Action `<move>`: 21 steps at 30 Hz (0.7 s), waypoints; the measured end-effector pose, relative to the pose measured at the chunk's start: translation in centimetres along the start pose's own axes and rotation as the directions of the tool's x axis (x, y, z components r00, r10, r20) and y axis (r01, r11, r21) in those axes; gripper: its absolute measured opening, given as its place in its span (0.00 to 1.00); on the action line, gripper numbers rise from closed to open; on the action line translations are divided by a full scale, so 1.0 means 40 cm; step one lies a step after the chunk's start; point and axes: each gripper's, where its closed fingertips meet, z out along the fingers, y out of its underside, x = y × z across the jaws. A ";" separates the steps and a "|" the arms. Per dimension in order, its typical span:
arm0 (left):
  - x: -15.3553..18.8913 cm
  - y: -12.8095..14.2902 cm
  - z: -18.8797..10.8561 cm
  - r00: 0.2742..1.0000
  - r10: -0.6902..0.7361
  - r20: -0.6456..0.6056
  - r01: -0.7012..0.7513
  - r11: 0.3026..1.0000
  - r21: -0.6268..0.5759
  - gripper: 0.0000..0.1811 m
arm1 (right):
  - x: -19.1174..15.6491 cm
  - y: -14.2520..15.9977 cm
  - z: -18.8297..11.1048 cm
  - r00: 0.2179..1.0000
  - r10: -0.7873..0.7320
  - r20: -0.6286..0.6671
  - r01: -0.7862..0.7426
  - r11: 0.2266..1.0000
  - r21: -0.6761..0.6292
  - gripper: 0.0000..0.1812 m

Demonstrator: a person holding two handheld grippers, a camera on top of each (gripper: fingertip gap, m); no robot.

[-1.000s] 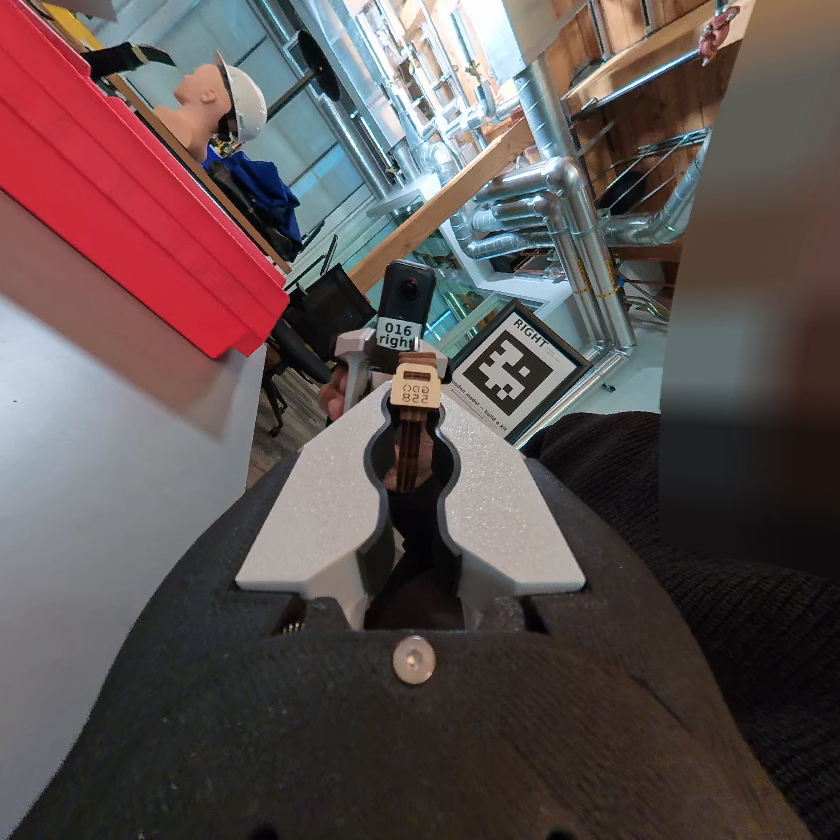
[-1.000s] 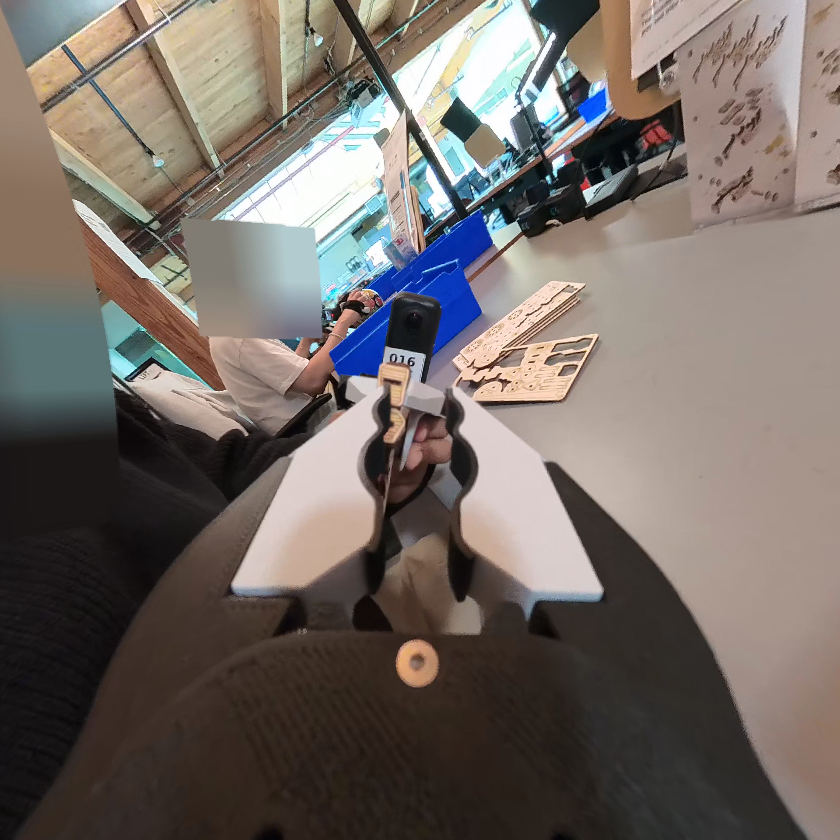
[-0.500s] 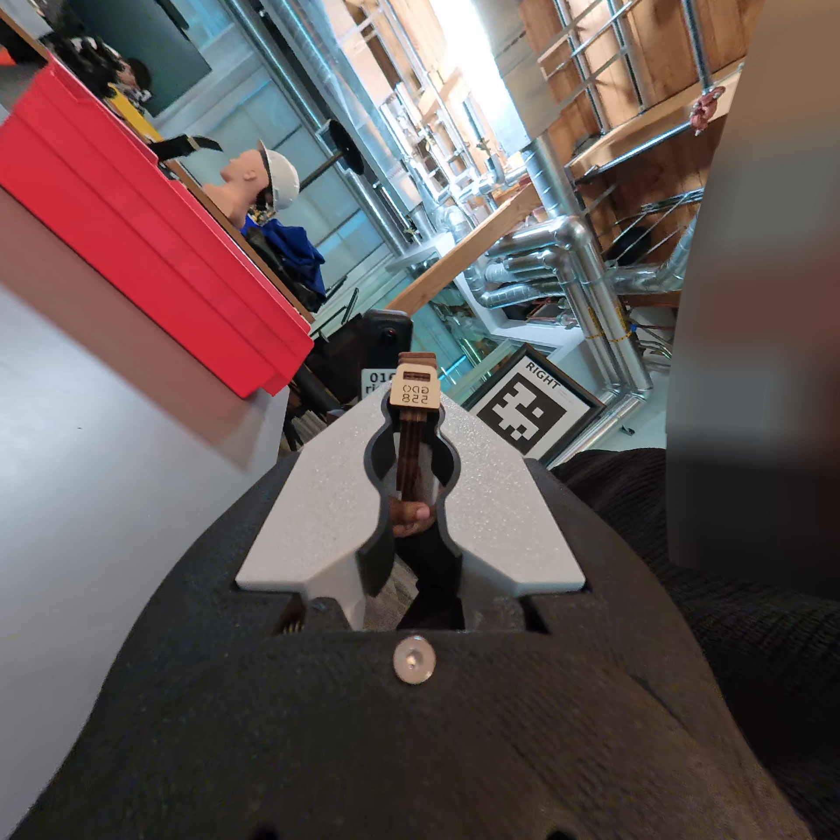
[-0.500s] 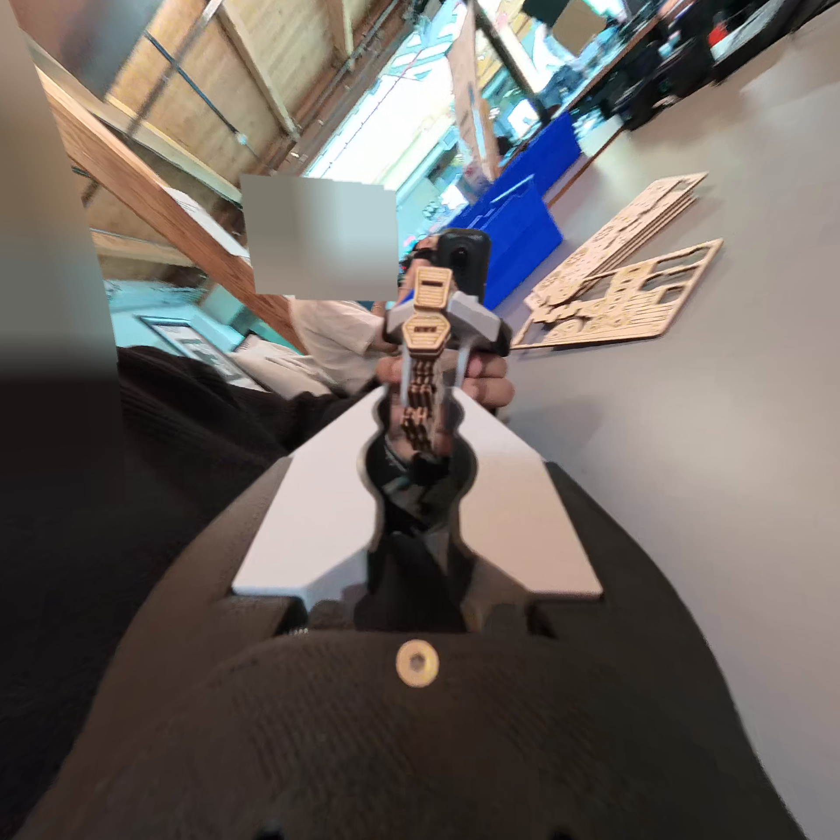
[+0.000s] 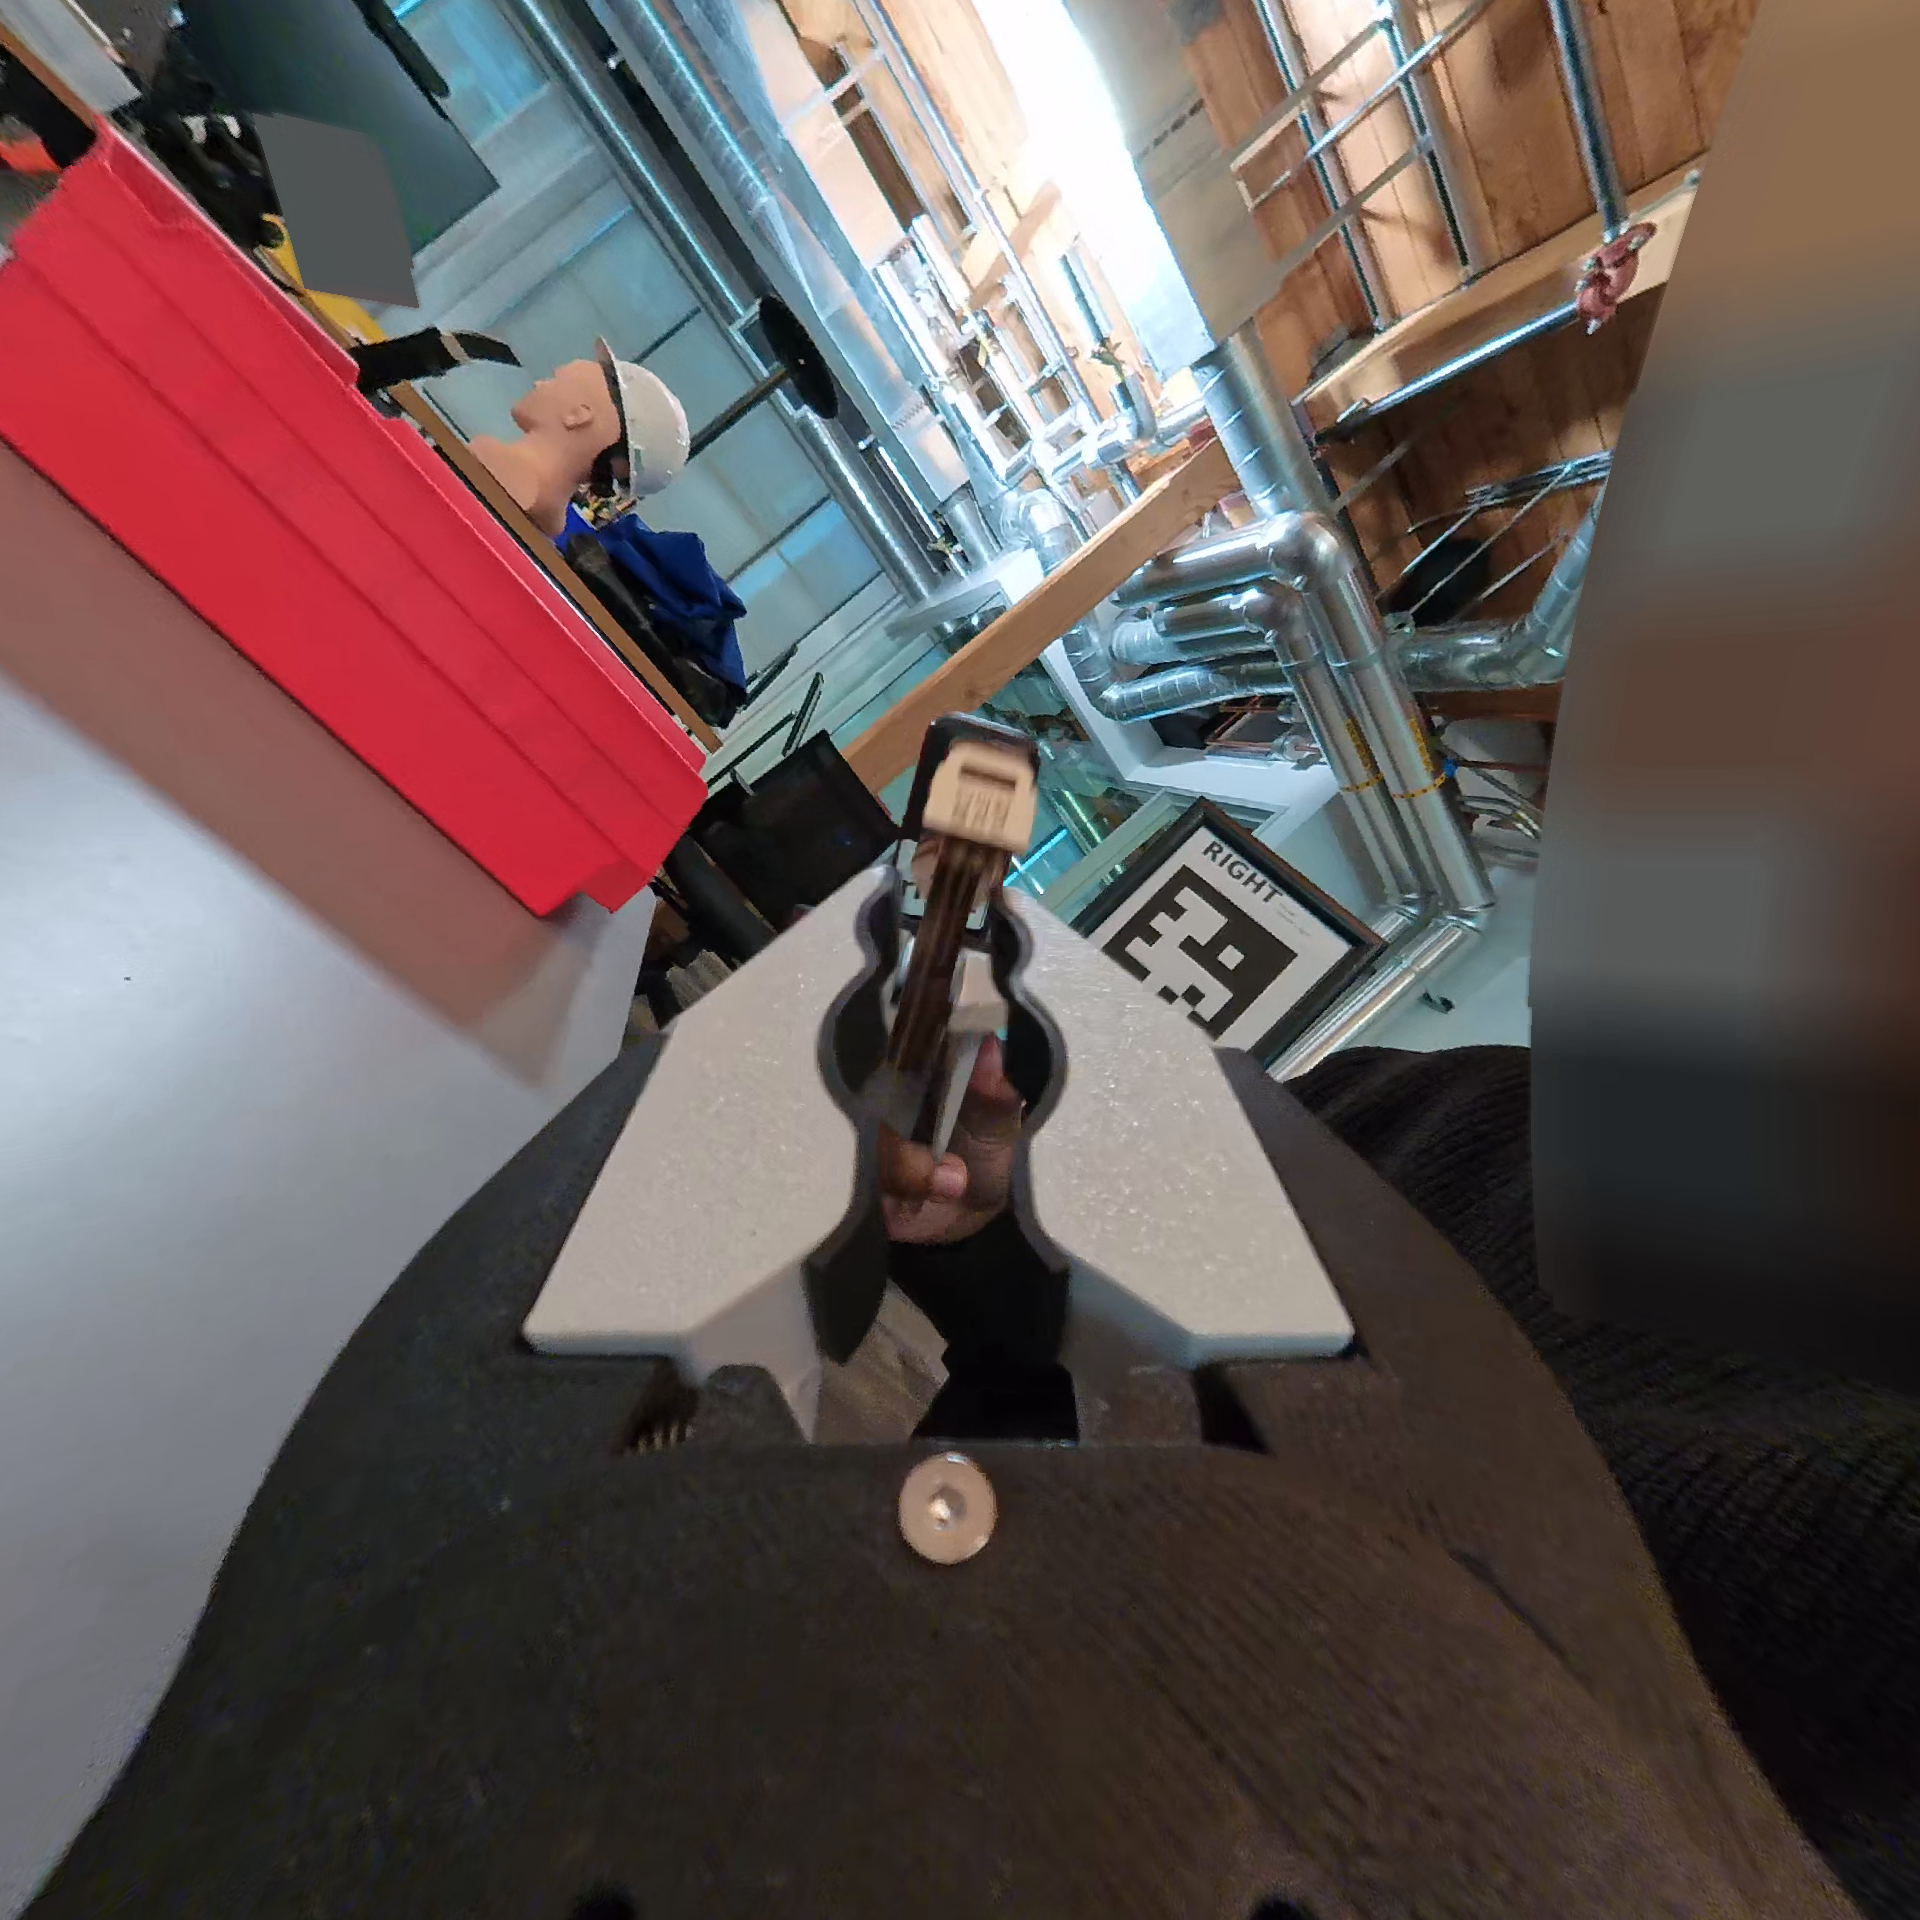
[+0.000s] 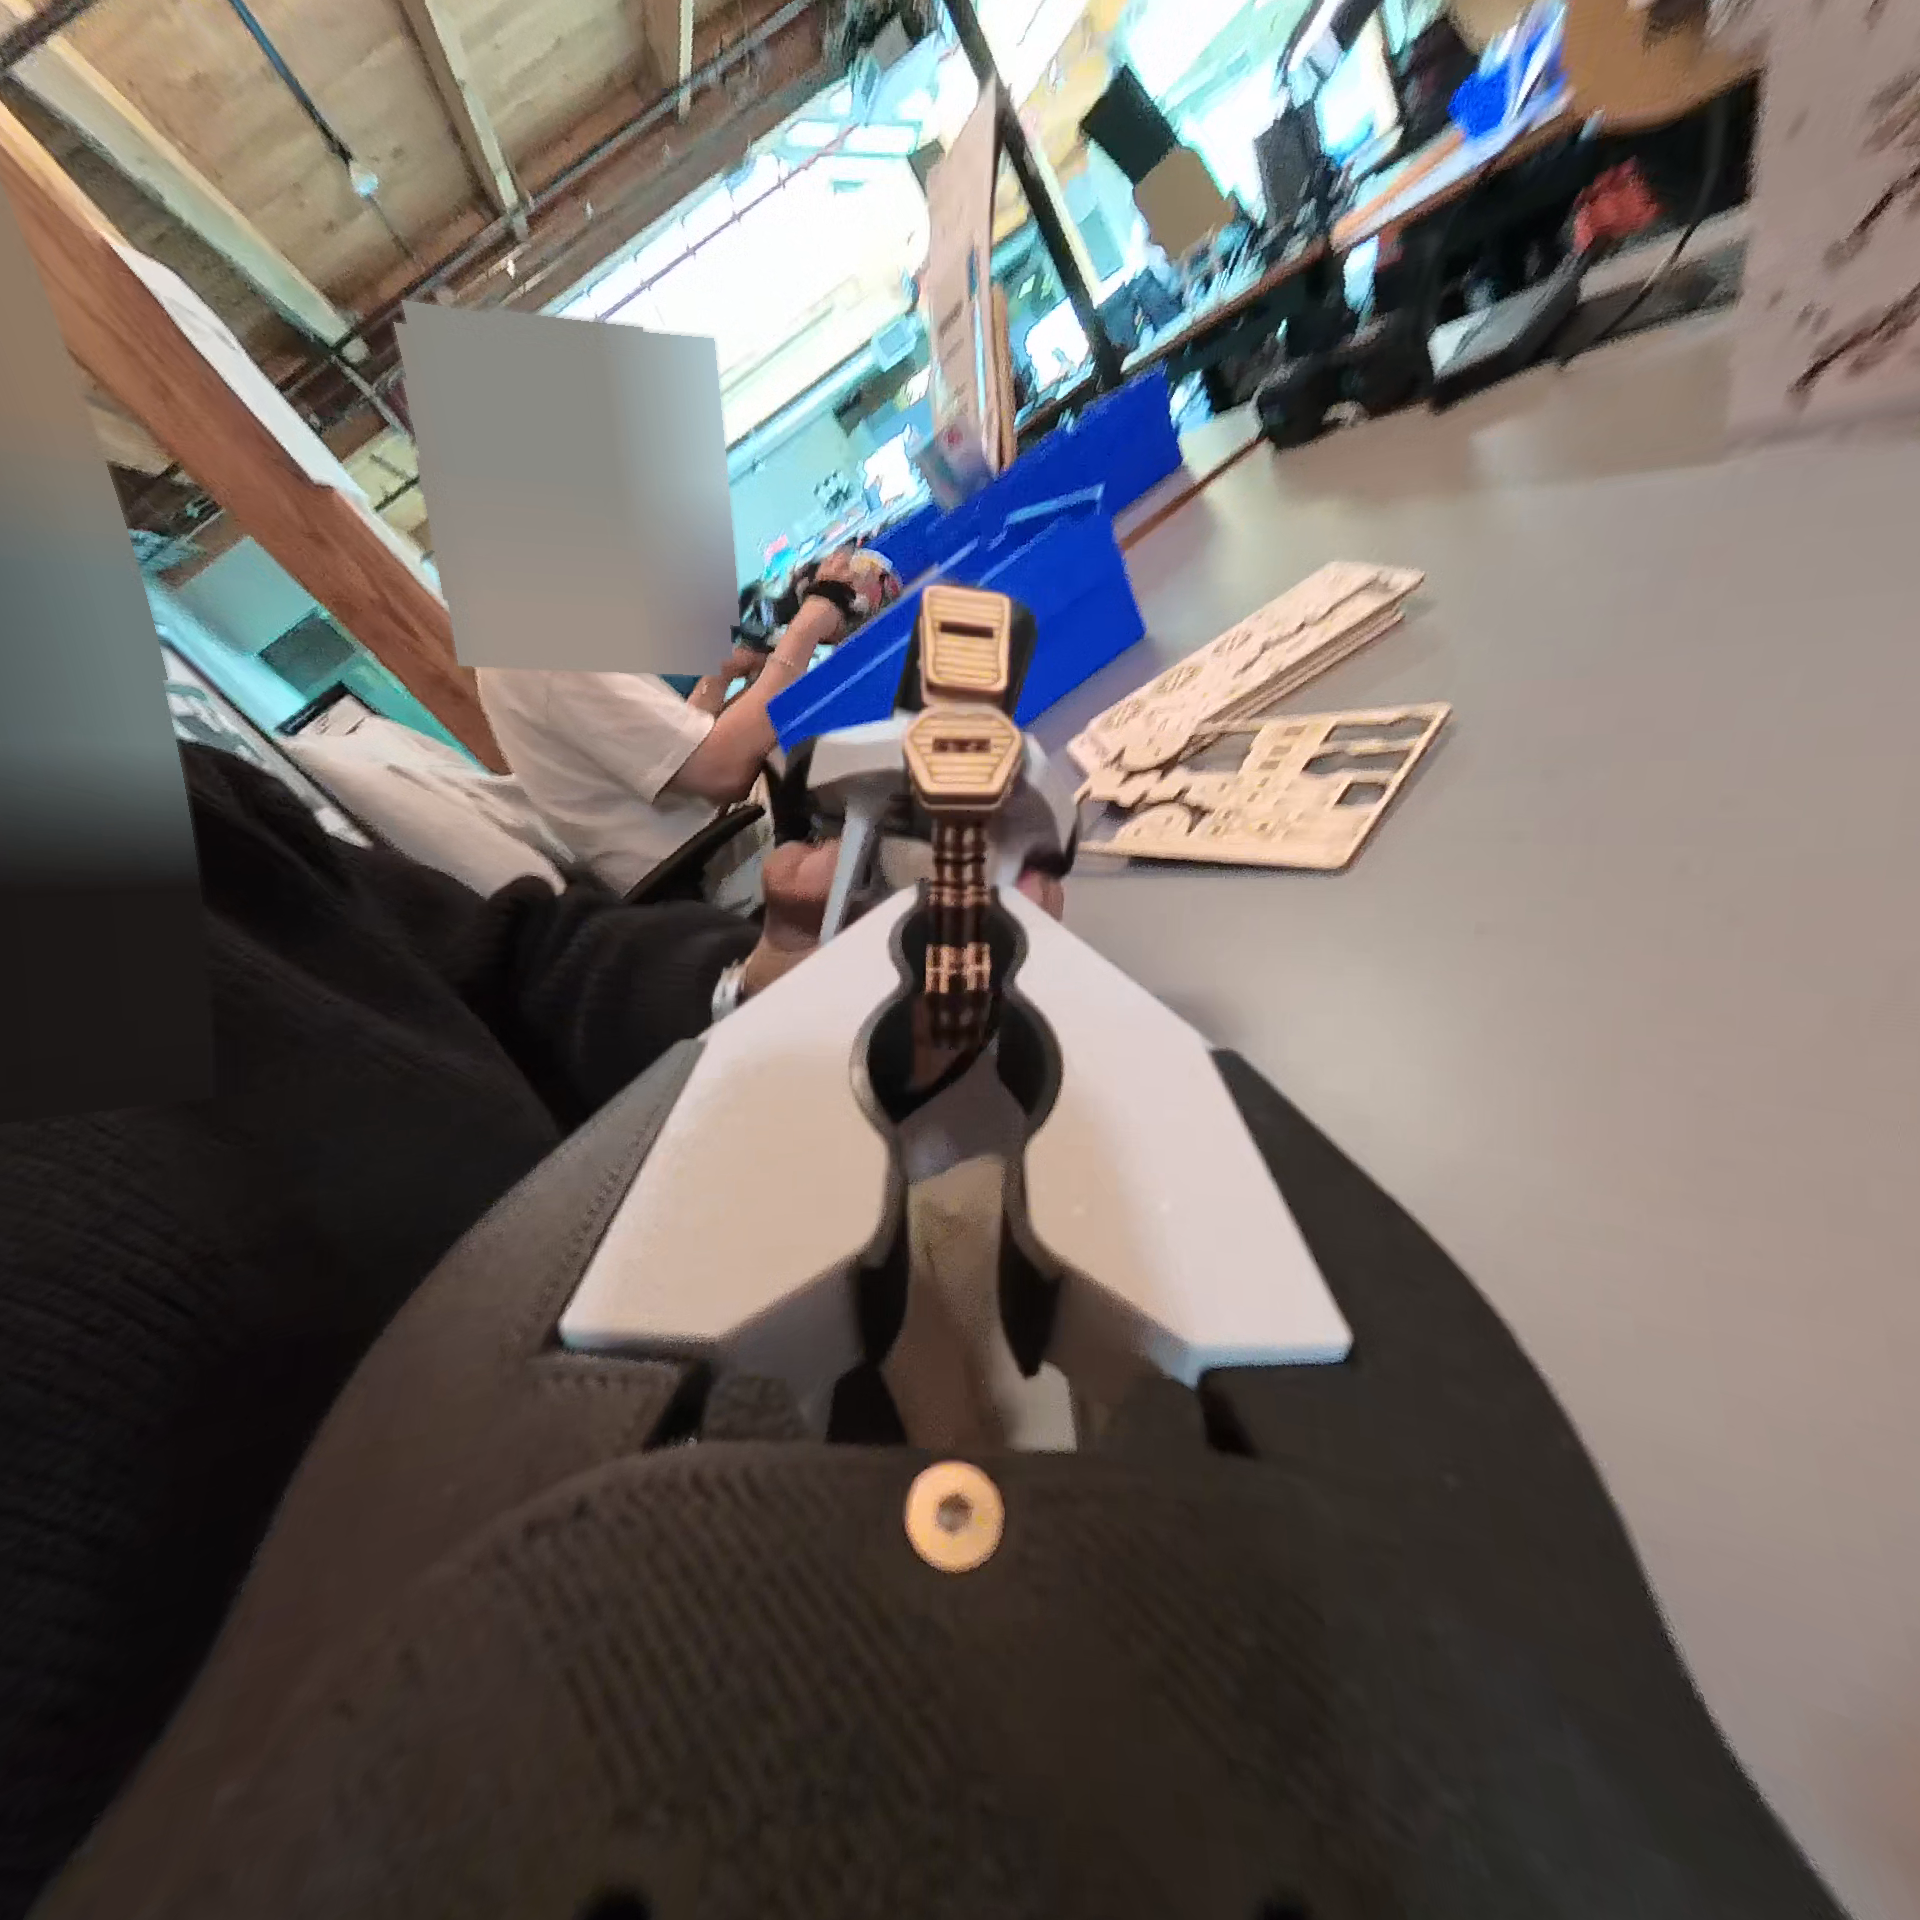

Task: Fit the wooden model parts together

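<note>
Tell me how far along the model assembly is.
Done: a wooden part sits clamped in the left gripper, another wooden piece in the right gripper. In hand: bringing them together in mid-air. Left: whether they are seated is unclear; laser-cut sheets lie on the table.

- a workshop: silver ducts (image 5: 1288,623) under timber beams (image 6: 239,436)
- red bin (image 5: 312,582) and blue bins (image 6: 997,603) on grey surface (image 6: 1558,935)
- laser-cut wooden sheets (image 6: 1268,769)

In the right wrist view, wooden sheets (image 6: 1262,769) lie on the desk (image 6: 1558,935), with bins (image 6: 1039,561) behind them. In the left wrist view, a crate (image 5: 312,582) sits on the desk's left.
</note>
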 end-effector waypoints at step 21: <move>-0.018 0.017 0.001 0.999 -0.035 0.037 0.035 0.999 -0.001 0.25 | 0.064 -0.001 -0.002 0.651 -0.649 -0.394 0.574 0.760 -0.305 0.04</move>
